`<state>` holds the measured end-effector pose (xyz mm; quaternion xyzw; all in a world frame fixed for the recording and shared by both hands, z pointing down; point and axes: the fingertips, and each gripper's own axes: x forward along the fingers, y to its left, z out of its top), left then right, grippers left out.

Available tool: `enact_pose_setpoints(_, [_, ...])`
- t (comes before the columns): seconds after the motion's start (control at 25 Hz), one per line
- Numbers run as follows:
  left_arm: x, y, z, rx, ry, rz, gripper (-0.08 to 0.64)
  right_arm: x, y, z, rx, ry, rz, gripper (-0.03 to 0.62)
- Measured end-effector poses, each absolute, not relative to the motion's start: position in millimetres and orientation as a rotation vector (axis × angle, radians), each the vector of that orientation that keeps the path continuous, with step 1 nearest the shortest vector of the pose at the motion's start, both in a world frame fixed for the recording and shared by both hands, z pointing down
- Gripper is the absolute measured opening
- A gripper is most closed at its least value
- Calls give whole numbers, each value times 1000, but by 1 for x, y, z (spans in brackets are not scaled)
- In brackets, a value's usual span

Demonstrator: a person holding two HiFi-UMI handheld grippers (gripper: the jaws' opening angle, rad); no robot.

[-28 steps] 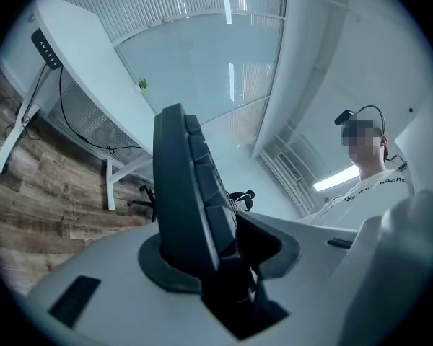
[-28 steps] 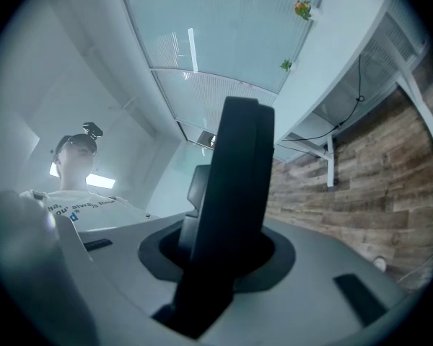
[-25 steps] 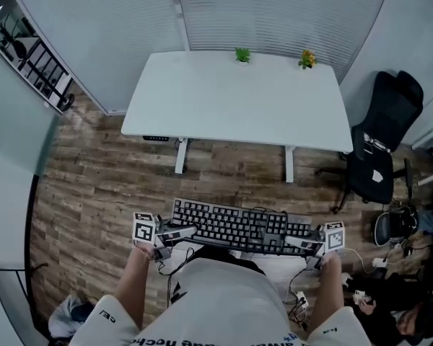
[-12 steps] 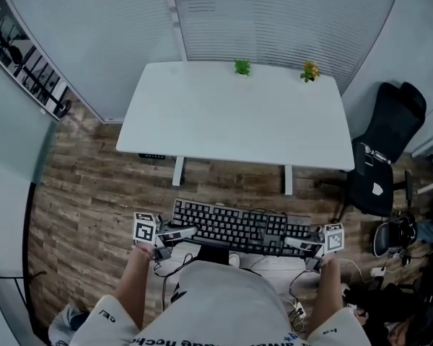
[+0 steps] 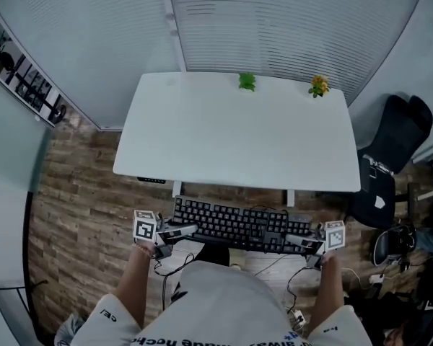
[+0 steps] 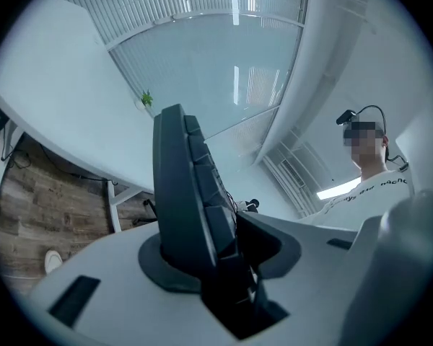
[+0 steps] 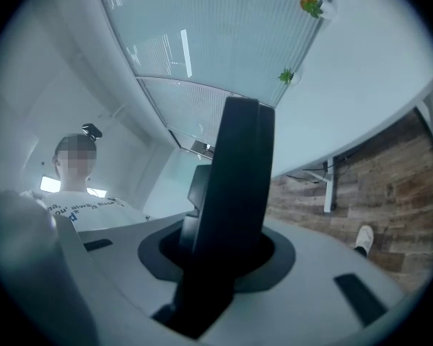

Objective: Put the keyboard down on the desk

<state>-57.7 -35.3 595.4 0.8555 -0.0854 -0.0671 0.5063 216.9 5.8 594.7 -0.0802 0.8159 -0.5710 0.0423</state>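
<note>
Two ends of the black keyboard (image 5: 238, 226) were clamped: the left gripper (image 5: 179, 231) was clenched on its left end, the right gripper (image 5: 299, 242) on its right. The keyboard was held level at lower centre of the head view, above the wood floor (image 5: 79, 207), just below the desk (image 5: 202, 143) edge in frame, not resting on it.

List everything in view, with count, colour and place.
desk: one, white, centre of the room
keyboard: one, black, held in the air on the desk's near side
green plant: one, green, desk's far edge
yellow-flowered plant: one, yellow and green, desk's far edge, right of the other
office chair: one, black, right of the desk
floor: wood planks, brown, around the desk
left gripper: one, grey, shut on keyboard's left end
right gripper: one, grey, shut on keyboard's right end
</note>
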Motion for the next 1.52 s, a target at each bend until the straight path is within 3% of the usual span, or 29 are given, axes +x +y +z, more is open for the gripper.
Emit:
enact_pose_setpoints(1.16, [-96, -280, 611, 2038, -299, -157, 173, 180, -252, 605, -520, 2512, -1658, 143])
enact_pose_setpoints(1.52, [-102, -311, 626, 2080, -478, -127, 225, 182, -283, 622, -692, 2504, -1679, 179])
